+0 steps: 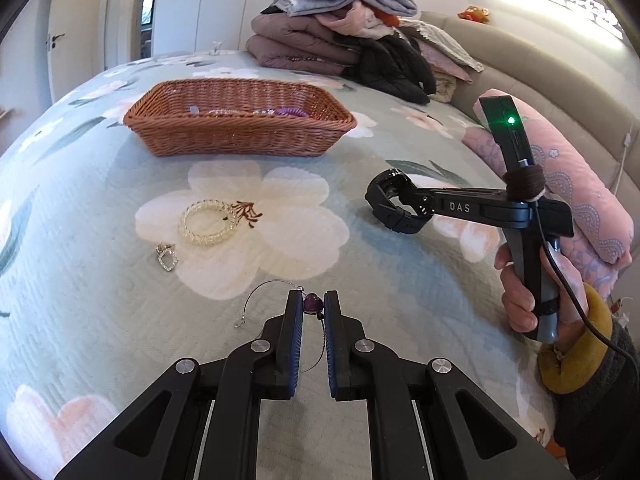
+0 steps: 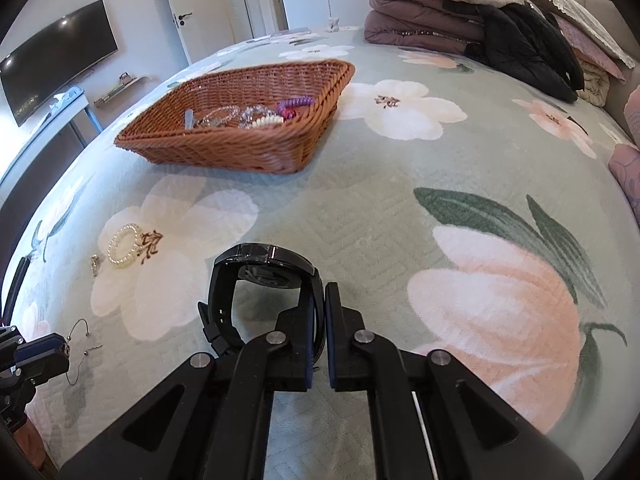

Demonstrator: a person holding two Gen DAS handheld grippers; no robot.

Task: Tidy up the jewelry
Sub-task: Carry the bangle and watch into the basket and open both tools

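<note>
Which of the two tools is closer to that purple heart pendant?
Left. The left tool has the purple heart pendant between its fingertips; the right tool, shut on the black watch, is off toward the pillows.

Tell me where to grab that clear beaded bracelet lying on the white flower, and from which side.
Grip the beaded bracelet across one stretch of its ring, one finger inside the hole and one outside, coming straight down from above. It lies flat on the bedspread, so a sideways approach would probably just push it. The near arc looks best: it faces the left hand-held gripper and sits apart from the small pendant.
</note>
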